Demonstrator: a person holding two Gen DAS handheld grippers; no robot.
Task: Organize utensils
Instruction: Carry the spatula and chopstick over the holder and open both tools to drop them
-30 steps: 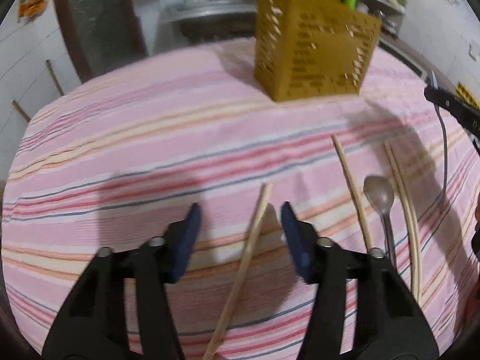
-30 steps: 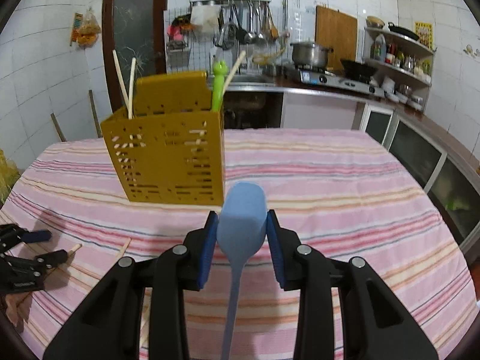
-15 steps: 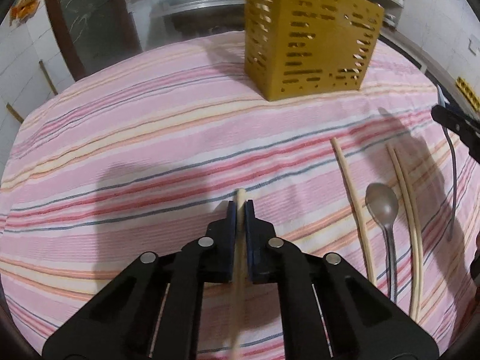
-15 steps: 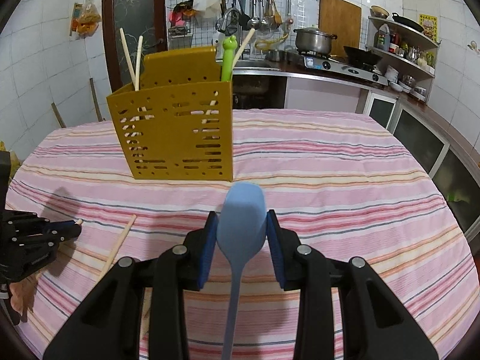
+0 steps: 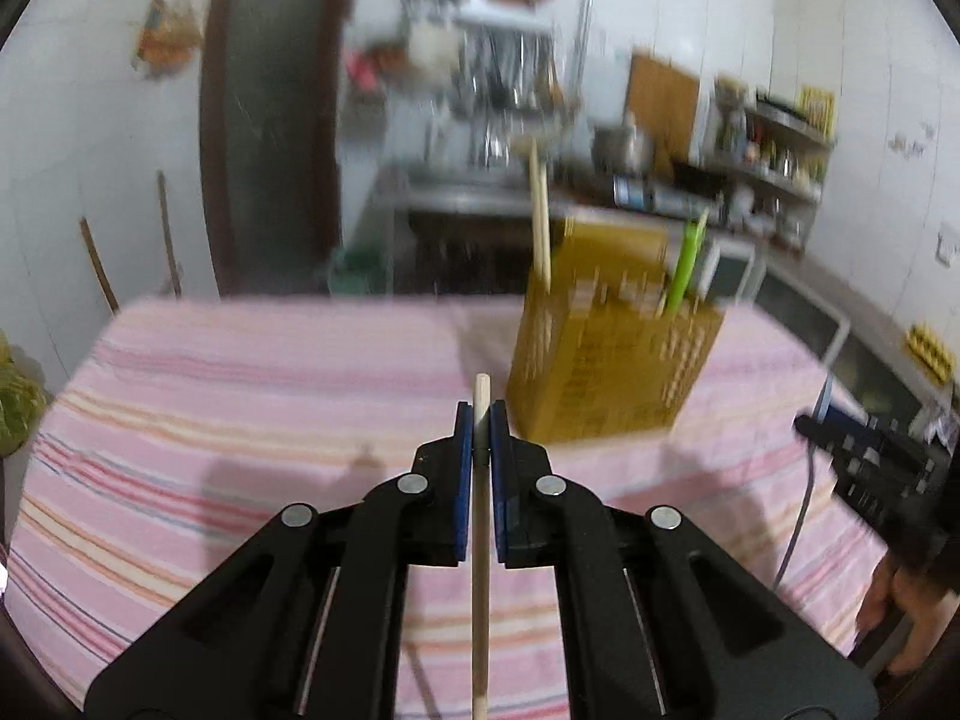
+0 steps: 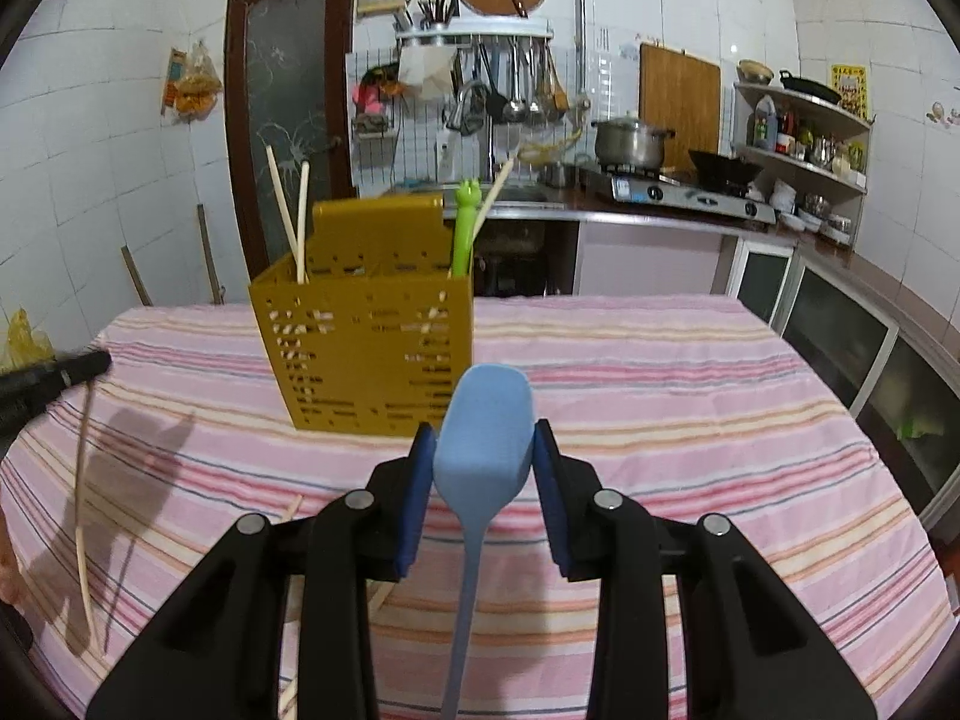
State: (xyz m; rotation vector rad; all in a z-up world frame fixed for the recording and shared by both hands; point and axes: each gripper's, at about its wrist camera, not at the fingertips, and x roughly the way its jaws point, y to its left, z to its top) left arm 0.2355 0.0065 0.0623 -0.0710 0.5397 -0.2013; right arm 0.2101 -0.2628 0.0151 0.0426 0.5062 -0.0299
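My left gripper is shut on a wooden chopstick and holds it above the striped tablecloth, left of the yellow perforated utensil holder. My right gripper is shut on a blue silicone spoon, just in front of the holder. The holder has chopsticks and a green utensil standing in it. The left gripper shows at the left edge of the right wrist view, with its chopstick hanging down.
More chopsticks lie on the cloth under my right gripper. The right gripper shows at the right of the left wrist view. A kitchen counter with a stove and a dark door stand behind the table.
My left gripper closed on the chopstick and lifted it off the cloth, tilting up toward the holder. My right gripper kept the blue spoon and moved closer to the holder.
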